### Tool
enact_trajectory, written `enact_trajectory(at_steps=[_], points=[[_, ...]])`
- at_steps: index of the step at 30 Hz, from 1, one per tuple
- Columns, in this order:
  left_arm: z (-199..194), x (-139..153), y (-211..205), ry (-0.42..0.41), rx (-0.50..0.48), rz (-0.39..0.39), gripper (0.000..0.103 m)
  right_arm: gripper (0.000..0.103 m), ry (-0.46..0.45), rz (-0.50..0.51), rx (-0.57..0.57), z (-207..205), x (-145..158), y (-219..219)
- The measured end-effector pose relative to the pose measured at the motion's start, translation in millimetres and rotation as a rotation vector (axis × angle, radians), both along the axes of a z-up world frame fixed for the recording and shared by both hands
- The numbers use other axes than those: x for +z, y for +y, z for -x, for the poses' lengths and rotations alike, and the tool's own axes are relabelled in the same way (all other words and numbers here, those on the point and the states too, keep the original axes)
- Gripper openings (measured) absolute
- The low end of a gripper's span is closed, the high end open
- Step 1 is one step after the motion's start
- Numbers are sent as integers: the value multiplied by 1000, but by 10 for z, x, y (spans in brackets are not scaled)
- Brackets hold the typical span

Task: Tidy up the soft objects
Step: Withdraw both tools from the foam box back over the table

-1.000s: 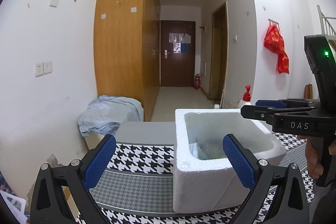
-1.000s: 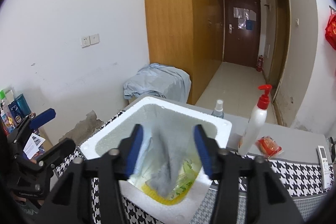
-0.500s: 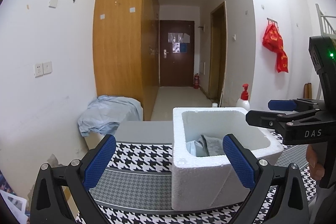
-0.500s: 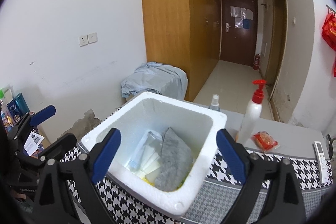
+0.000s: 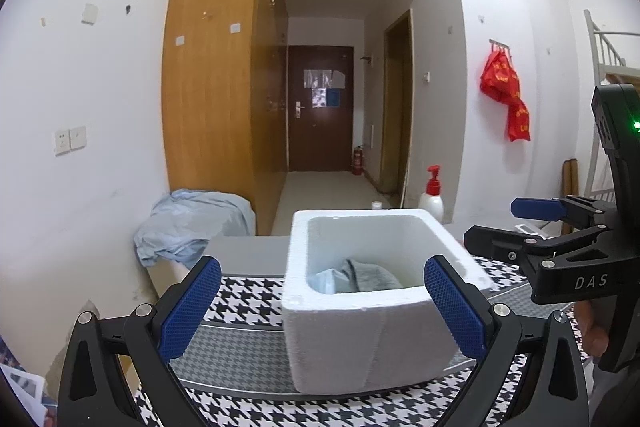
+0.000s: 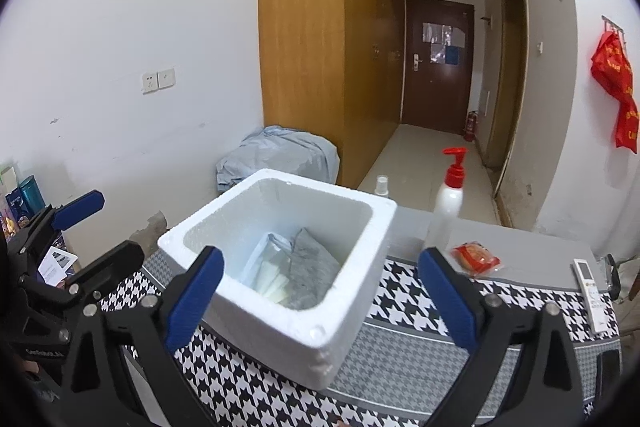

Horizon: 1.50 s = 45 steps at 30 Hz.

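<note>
A white foam box stands on the houndstooth tablecloth; it also shows in the left wrist view. Inside lie a grey cloth and pale blue and white packets; the cloth shows over the rim in the left wrist view. My right gripper is open and empty, held above the box's near side. My left gripper is open and empty, in front of the box. The right gripper appears at the right of the left wrist view, and the left gripper at the left of the right wrist view.
A white pump bottle with a red top, a small spray bottle, a red snack packet and a remote control sit on the table behind and right of the box. A blue cloth heap lies by the wardrobe.
My right gripper opened and let the grey cloth drop into the box, then drew back and up. The left gripper barely moved.
</note>
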State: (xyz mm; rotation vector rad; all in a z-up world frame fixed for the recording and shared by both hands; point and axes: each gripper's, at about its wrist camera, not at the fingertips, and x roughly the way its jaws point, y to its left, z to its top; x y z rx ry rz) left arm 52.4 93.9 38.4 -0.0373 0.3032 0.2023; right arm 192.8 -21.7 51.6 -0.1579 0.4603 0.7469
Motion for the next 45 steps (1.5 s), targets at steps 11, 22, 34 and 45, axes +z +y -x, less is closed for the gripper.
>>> enact_trajectory(at_steps=[11, 22, 34, 45], points=[[87, 87, -288, -6, -44, -13, 102, 102, 3, -28, -38, 153, 22, -291], [233, 199, -596, -55, -65, -43, 102, 102, -66, -51, -87, 421, 55, -670], [379, 147, -814, -112, -83, -44, 102, 102, -88, -144, -131, 600, -57, -1043], [453, -60, -899, -122, -46, -27, 102, 102, -134, -190, -173, 715, -263, -1335]])
